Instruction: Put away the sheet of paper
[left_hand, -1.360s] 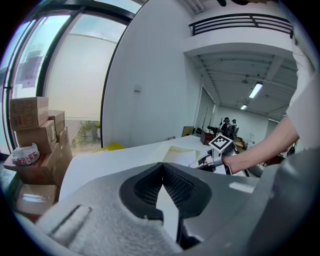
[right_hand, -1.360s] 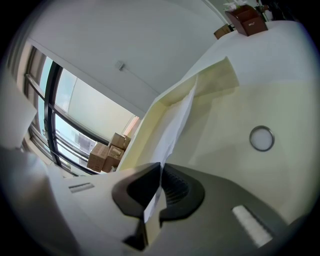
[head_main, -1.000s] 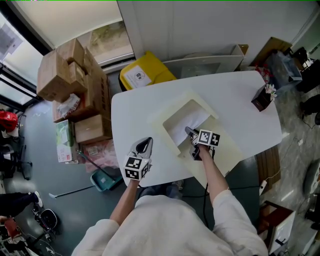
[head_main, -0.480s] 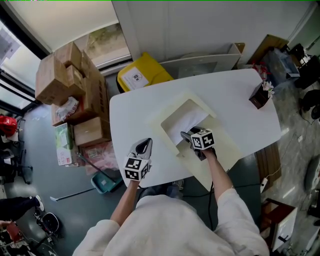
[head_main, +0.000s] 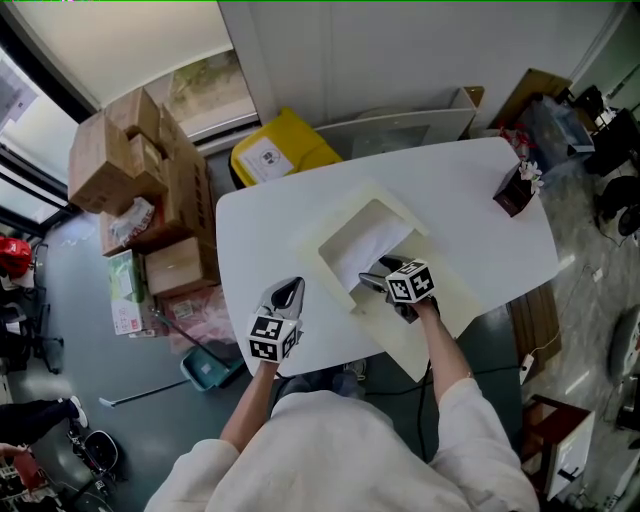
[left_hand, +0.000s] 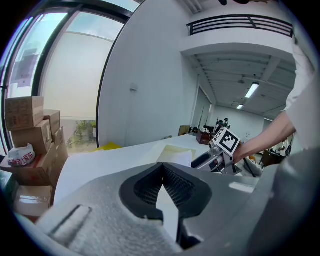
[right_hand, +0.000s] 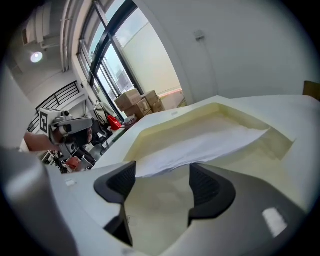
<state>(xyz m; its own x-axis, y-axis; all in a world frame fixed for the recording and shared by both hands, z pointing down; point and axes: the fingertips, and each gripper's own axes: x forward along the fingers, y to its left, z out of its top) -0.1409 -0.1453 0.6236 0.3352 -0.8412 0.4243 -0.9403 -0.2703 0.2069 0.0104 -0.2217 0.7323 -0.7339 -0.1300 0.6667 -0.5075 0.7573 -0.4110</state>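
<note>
**Hidden and Unreadable**

The yellow bin (head_main: 280, 150) sits partly hidden behind the surface's (head_main: 260, 240) far edge, its label too small to read. The dark object (head_main: 512, 190) at the surface's right corner is too small to identify. The left tongs' (left_hand: 161, 172) own body hides the near part of the sheet of paper (left_hand: 176, 157).

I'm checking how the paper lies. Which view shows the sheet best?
The right gripper view: the sheet lies close, in the tray. The head view shows it small from above; the left gripper view, a distant sliver.
</note>
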